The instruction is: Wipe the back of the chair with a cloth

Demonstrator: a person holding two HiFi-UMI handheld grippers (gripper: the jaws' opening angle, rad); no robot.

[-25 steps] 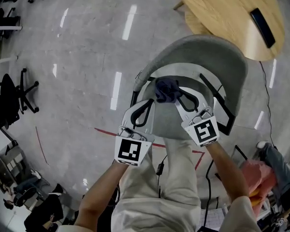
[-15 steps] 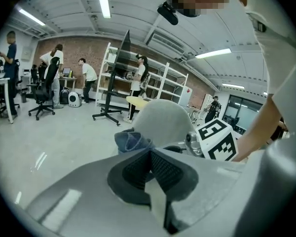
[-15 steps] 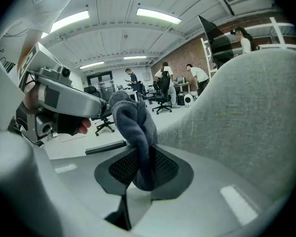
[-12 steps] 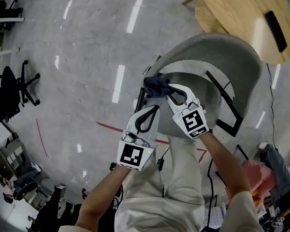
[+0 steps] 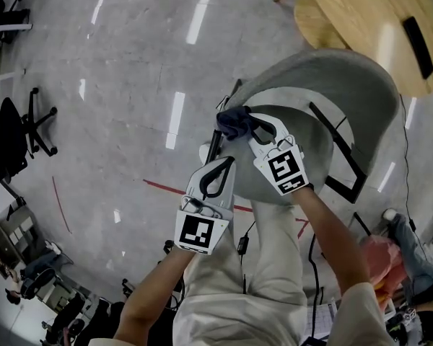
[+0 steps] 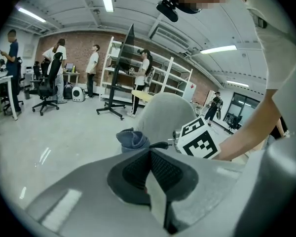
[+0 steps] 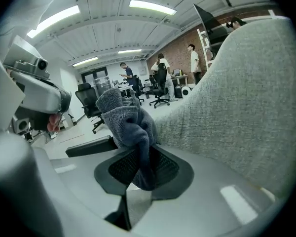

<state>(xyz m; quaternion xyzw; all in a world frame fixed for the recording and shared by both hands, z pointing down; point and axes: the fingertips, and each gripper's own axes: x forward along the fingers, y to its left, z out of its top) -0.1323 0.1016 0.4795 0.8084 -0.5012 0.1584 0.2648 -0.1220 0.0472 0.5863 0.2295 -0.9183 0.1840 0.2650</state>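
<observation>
The grey upholstered chair (image 5: 325, 85) stands in front of me, its curved back at the top right. A dark blue cloth (image 5: 234, 121) is bunched at the chair's left edge, and my right gripper (image 5: 241, 126) is shut on it. In the right gripper view the cloth (image 7: 128, 120) sticks up from the shut right gripper (image 7: 140, 171), right beside the grey fabric of the chair back (image 7: 241, 93). My left gripper (image 5: 226, 163) hovers just below and left of the cloth, shut on nothing. The left gripper view shows this gripper (image 6: 149, 176) with its pads together, and the cloth (image 6: 133, 138) and chair back (image 6: 165, 115) beyond.
A round wooden table (image 5: 361, 20) with a flat black item (image 5: 418, 38) stands behind the chair. A black office chair (image 5: 14, 135) is at the far left. Red tape (image 5: 166, 188) marks the floor. The chair's black armrest (image 7: 89, 146) runs left of the cloth. People stand in the background.
My right gripper has carried the cloth leftward from the middle of the chair to its left edge. The left gripper has shifted only slightly.
</observation>
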